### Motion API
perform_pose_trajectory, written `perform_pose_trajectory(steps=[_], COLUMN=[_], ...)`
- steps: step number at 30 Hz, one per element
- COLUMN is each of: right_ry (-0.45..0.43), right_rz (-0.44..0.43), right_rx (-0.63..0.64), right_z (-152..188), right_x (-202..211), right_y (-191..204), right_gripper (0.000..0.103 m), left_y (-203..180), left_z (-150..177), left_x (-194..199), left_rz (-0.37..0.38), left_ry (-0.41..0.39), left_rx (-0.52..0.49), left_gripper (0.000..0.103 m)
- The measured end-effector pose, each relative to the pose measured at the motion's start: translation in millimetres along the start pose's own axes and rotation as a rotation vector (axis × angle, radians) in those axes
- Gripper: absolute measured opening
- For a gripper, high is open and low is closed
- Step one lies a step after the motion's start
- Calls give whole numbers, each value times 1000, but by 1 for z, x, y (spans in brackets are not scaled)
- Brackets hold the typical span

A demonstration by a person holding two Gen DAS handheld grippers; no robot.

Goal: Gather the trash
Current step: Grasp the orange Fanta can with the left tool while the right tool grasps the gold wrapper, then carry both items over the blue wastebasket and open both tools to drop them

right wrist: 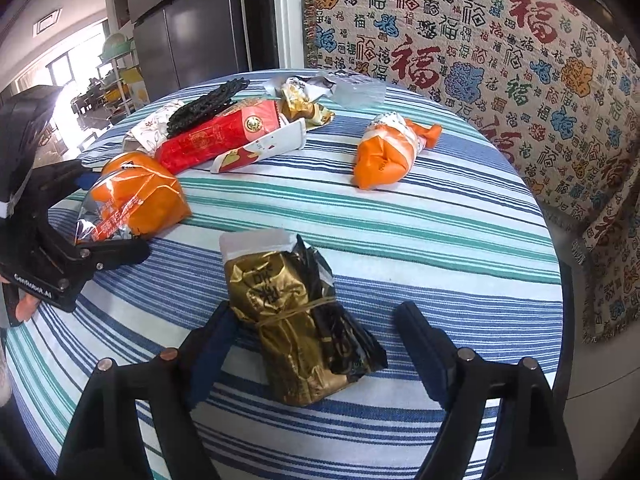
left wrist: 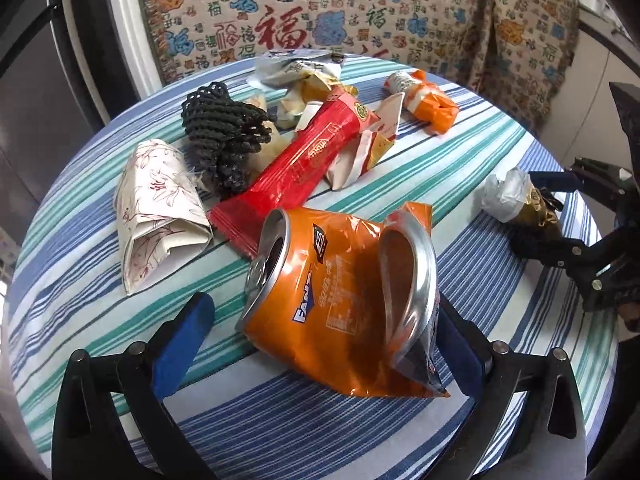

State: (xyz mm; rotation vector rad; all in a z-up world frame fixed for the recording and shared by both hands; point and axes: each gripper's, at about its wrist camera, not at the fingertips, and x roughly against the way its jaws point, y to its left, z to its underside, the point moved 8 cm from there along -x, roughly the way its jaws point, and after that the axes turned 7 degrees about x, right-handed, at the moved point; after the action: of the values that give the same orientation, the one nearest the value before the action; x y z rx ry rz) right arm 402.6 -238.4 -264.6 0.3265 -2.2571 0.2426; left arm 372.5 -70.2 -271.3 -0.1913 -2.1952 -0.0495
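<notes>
The round striped worktop (left wrist: 460, 264) fills both views, trash strewn over its far half. Lower centre of the left wrist view, the crushed orange can (left wrist: 340, 300) lies between the wide-spread jaws of the left tool (left wrist: 324, 332), one blue pad touching its right side, the other apart. Lower centre of the right wrist view, the gold-and-black packet (right wrist: 296, 320), bound by a rubber band, sits between the equally wide jaws of the right tool (right wrist: 316, 332).

Smaller pieces: red wrapper (left wrist: 304, 152), floral paper (left wrist: 160, 208), black foam net (left wrist: 220, 132), orange bag (right wrist: 388, 152).

Risk, as I judge it: the slick dented can could squirt out under an off-centre pinch; the packet's loose foil may crumple and slide.

No bin or other container is visible, so the drop-off place cannot be told.
</notes>
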Motion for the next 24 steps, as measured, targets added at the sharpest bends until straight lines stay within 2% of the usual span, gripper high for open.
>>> perform_pose_trajectory(steps=[6,10,16,17,18,19,20,24], right_ry=[3,49,-7,-8,10,30,24,-23], right_rz=[-1,-26,-29,-36,-53,-67,-61,-70], right_rx=[-4,4,55,52,44,37,26,-37], right_z=[-1,6,0,-2,-1,0,-1,-10], right_x=[-1,5,21,20,16,13,14,32], right_y=[0,1,5,5,5,6,4,-2], right_gripper=[84,83,83,82,68,52,41,41], left_y=[0,-1,-10,-11,-13,-14,-15,-20], left_z=[1,0,-3,-4,-4,-4,-4,-3], left_x=[0,8,10,10,11,11,12,22], left_rz=[17,42,84,86,86,86,92,108], left_ry=[9,-23,-33,-39,-44,-47,-51,-79], left_rx=[-4,-2,-8,-11,-14,-19,-23,-31], left_gripper=[103,102,101,96,90,87,87,86])
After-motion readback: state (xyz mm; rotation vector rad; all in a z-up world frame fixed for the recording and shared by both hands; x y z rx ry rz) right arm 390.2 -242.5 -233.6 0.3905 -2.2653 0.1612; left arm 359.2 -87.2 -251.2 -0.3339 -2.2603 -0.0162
